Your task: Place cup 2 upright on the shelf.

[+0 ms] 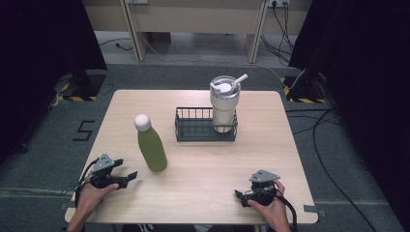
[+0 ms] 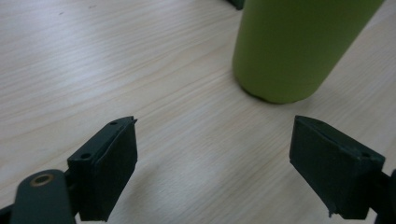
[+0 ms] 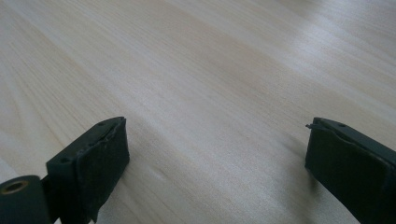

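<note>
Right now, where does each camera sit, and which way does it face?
High view: above the near table edge, looking forward and down at the light wooden table; both hands, left gripper and right gripper show.
Left gripper view: rides that gripper, looking past its open jaws at the green metal bottle.
Right gripper view: looks along its open jaws at bare tabletop.
Shared: high and left gripper views both show the bottle.

floor: my table (image 1: 270, 104) stands on grey carpet (image 1: 338, 159) | sides: black curtains (image 1: 43, 43) | back: pale wooden furniture (image 1: 193, 19) | cables (image 1: 319, 121) trailing right | hazard-striped tape (image 1: 77, 98) at curtain feet
</note>
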A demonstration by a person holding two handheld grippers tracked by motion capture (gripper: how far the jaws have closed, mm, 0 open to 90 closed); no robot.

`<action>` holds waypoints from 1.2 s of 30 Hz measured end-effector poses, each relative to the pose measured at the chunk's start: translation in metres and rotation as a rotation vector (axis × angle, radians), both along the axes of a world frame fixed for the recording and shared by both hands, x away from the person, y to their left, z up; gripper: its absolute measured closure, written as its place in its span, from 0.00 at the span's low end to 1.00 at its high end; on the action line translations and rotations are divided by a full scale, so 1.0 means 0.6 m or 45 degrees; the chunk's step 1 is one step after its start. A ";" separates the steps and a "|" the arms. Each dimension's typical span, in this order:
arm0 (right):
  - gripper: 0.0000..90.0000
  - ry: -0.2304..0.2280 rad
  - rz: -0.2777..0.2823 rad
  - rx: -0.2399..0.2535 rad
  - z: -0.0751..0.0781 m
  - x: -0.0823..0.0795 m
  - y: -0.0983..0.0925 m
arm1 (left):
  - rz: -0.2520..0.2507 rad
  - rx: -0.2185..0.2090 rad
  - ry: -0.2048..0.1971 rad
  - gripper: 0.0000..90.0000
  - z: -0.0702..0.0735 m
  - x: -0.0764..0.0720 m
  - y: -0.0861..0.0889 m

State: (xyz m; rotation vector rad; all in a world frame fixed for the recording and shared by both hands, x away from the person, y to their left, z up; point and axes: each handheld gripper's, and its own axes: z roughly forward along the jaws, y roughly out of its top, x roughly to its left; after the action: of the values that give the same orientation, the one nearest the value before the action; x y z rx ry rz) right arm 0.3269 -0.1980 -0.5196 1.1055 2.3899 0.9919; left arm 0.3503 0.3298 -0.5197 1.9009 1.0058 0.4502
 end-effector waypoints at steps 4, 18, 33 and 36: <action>0.07 0.000 0.000 0.000 0.000 0.000 0.000 | -0.038 -0.053 -0.044 0.17 0.006 -0.006 -0.011; 0.07 0.000 0.002 -0.001 0.000 0.001 0.000 | -0.089 -0.148 -0.189 0.17 0.016 -0.017 -0.057; 0.06 0.000 0.008 -0.002 0.000 0.002 0.000 | -0.060 -0.151 -0.250 0.17 0.014 -0.002 -0.077; 0.06 0.000 0.009 -0.003 0.000 0.002 0.001 | -0.056 -0.150 -0.258 0.17 0.013 0.004 -0.083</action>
State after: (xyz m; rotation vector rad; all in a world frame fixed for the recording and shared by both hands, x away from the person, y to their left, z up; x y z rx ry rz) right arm 0.3281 -0.1977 -0.5199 1.0976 2.3960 0.9912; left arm 0.3525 0.2800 -0.5122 1.7311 0.8373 0.5343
